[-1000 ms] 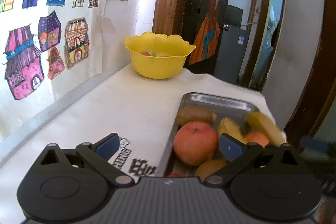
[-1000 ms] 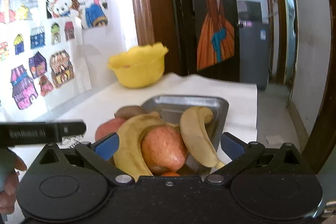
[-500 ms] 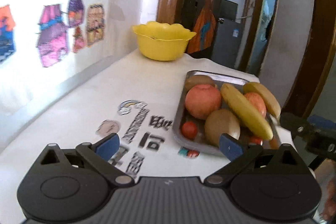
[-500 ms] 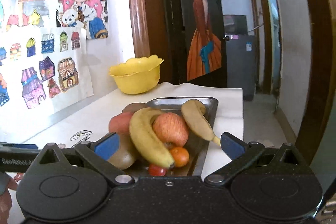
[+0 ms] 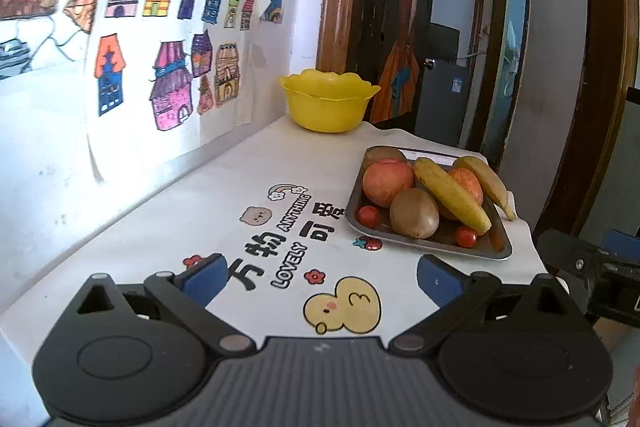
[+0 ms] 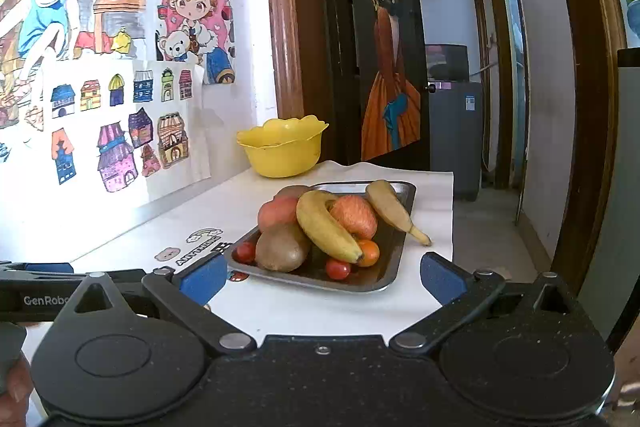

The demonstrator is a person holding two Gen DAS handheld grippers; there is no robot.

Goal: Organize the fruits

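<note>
Nearly all of the fruit sits heaped on the metal tray (image 6: 394, 273), which rests on the white printed tablecloth (image 5: 224, 195) near the table's right edge, and neither gripper carries anything, so by my reading the sorting has hardly begun or stands between picks. On the tray I can count two bananas, one (image 6: 326, 227) lying across the heap and the other (image 6: 390, 207) hanging over the far rim, two reddish apples (image 5: 387, 183), a brown kiwi (image 6: 282, 247) at the front with another brown fruit behind, a small orange (image 6: 368, 253) and a few cherry tomatoes (image 5: 368, 215). A yellow bowl (image 6: 282, 149) stands well apart from the tray at the far end of the table, beside the door frame; from these low angles its inside is hidden, so I cannot tell whether any fruit already lies in it. If that bowl is the destination, most of the work remains. Both tools hang back from the tray over the near end of the table: the left gripper (image 5: 320, 277) has its blue pads spread wide with only cloth between them, and the right gripper (image 6: 322, 273) is likewise spread and empty, aimed at the tray's front edge.
</note>
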